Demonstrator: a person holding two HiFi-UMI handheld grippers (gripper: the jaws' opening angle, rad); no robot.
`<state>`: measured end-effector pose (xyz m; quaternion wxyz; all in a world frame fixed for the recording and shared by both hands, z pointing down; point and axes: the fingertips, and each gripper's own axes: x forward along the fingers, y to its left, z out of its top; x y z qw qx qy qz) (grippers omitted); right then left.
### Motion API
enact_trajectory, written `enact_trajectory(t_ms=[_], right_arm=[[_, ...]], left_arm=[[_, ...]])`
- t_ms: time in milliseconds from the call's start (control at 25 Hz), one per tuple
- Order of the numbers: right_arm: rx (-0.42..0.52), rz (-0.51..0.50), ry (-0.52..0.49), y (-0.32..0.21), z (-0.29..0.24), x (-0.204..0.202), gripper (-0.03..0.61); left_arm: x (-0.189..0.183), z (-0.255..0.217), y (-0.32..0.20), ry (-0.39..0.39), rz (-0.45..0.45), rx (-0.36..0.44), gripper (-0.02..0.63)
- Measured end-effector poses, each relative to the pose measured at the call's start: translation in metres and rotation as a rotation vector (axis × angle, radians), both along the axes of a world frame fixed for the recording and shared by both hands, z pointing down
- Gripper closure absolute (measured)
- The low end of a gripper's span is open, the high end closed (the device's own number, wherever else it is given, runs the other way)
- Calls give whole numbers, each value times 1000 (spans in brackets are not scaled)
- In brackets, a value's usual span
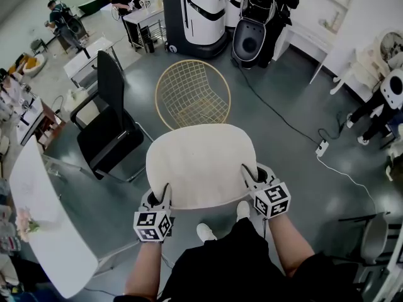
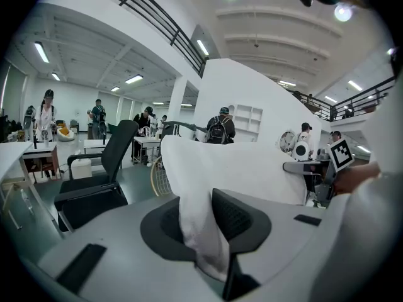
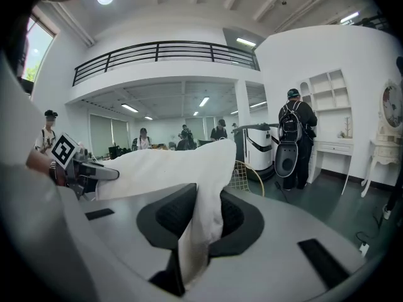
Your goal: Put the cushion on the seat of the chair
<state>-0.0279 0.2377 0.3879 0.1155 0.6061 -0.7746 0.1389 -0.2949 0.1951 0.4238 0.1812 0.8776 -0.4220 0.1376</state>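
**Left hand-held gripper (image 1: 162, 192) and right hand-held gripper (image 1: 249, 172) clamped on one cushion (image 1: 201, 163)**

Nearly closed jaws pinched the fabric: the left hand-held gripper took the near left edge, the right hand-held gripper the near right edge. Between them the cushion hung above the floor (image 1: 296, 168). One wire chair (image 1: 192, 94) stood just beyond it. One black office chair (image 1: 111, 131) stood ahead-left.

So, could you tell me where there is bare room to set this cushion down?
The wire chair's seat is bare, as is the floor between it and the cable. The left is crowded: black office chair, desks.
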Motion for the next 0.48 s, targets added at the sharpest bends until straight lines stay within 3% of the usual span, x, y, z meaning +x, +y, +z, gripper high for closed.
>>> enact_trajectory(t_ms=[480], right_arm=[[-3,-36,-16,-41,2,23,508]], left_arm=[[21,-3,-29,-14,-34,-4,522]])
